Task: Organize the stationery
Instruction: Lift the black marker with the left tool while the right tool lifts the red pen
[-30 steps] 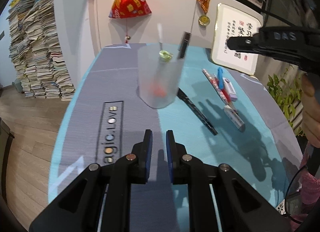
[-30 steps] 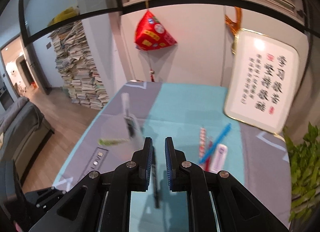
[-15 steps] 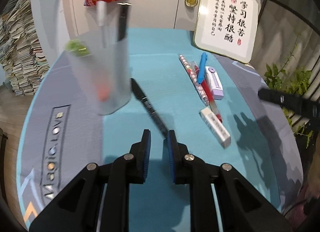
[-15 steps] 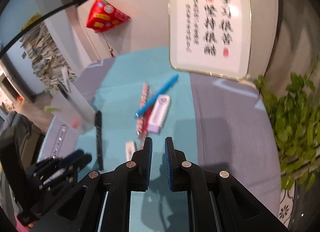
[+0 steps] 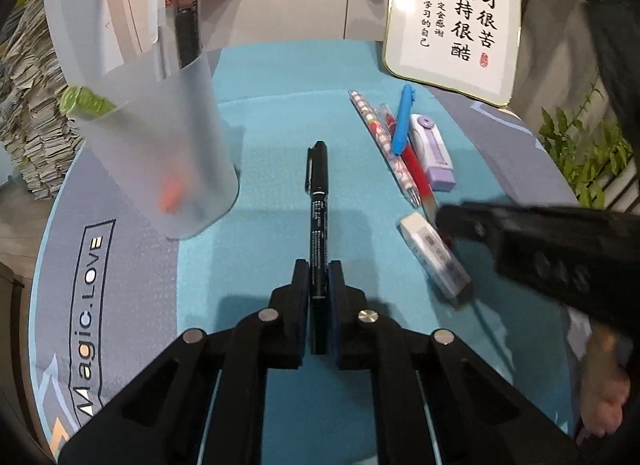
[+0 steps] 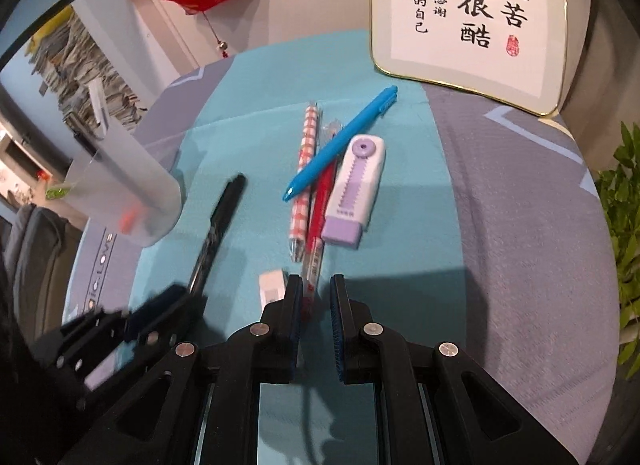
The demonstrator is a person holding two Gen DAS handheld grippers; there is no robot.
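A black marker [image 5: 318,201] lies on the teal mat, pointing away from me. My left gripper [image 5: 318,277] has its jaws closing on the marker's near end, pads pressing the barrel. A frosted cup [image 5: 160,145] holding several items stands to the left. My right gripper [image 6: 316,285] is shut, low over the near end of a red pen [image 6: 322,201], beside a white eraser [image 6: 272,285]. Whether it touches the pen I cannot tell. A blue pen [image 6: 340,141], a checked pen [image 6: 306,161] and a purple eraser case [image 6: 356,185] lie just beyond.
A framed calligraphy board [image 6: 472,5] leans on the wall at the back right. A green plant [image 6: 624,205] stands off the table's right edge. Grey mat [image 6: 520,225] stretches to the right of the pens. A person's hand [image 5: 604,397] shows at the right.
My left gripper moved in over the black marker and shut on its near end. The right gripper came down and in toward the red pen and eraser.
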